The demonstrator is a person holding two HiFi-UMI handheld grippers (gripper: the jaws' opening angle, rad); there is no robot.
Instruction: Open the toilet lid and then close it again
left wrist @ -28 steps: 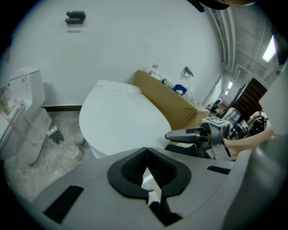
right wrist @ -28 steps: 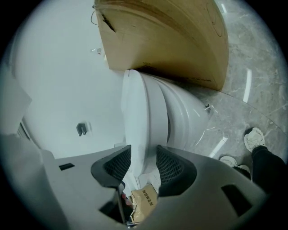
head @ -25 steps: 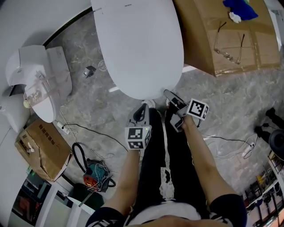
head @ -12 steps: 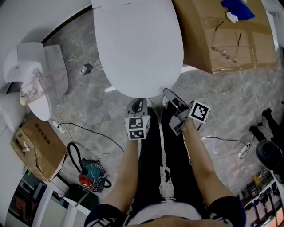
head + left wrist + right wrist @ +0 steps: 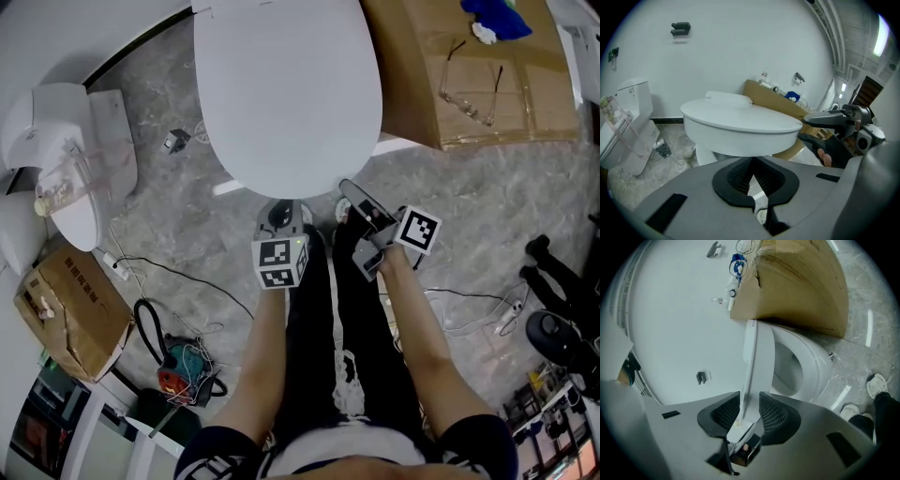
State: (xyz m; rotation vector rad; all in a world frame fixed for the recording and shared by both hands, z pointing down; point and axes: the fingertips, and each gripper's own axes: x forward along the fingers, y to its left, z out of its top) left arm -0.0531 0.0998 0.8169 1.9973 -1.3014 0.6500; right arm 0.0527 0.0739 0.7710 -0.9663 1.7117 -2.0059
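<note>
We've got the right gripper (image 5: 749, 413) on the front rim of the toilet lid (image 5: 286, 94): its fingers have just been closing and now pinch it, lifted just clear of the bowl (image 5: 792, 371). The left gripper (image 5: 751, 177) hangs nearby, fingers together and empty. We reckon that thin, slick rim could slip out and slam down. Underfoot there's grey marbled floor (image 5: 187, 216) and a tangle of cables (image 5: 187, 361), and a cardboard box (image 5: 469, 112) crowds the toilet's side.

jaws just closing on toilet lid (image 5: 751, 357), bowl (image 5: 813, 363) beyond
</note>
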